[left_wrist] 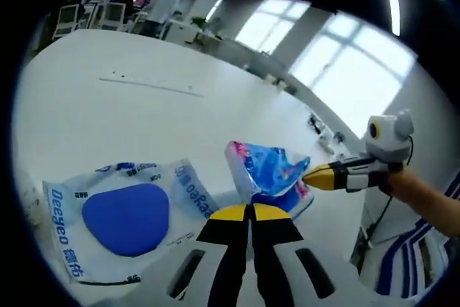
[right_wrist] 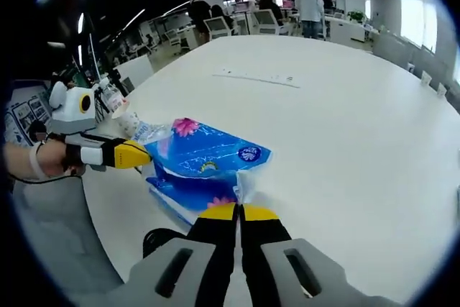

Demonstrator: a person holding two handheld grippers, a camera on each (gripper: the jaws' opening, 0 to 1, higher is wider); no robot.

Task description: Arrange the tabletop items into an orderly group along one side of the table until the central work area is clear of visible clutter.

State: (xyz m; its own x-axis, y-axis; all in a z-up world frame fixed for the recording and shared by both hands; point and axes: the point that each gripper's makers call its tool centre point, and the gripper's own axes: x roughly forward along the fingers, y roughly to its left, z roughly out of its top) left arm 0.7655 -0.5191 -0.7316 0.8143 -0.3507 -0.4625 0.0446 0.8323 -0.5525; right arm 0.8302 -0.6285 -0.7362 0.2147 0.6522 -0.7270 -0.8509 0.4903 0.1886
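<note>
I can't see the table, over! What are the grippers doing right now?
Both grippers shut on blue tissue pack: left gripper, right gripper. Deeyeo wipes pack beside it. Nothing in the way.

— how many packs on the table (left_wrist: 108,55)?
— two: one blue tissue pack (left_wrist: 269,174) with pink flowers, one white deeyeo pouch (left_wrist: 126,217) with a blue oval.
— bottles?
— one, lying by the tissue pack (right_wrist: 118,116).
— grippers?
— two, the left gripper (left_wrist: 250,210) and the right gripper (right_wrist: 237,210).
— people at the back?
— at least two.
</note>
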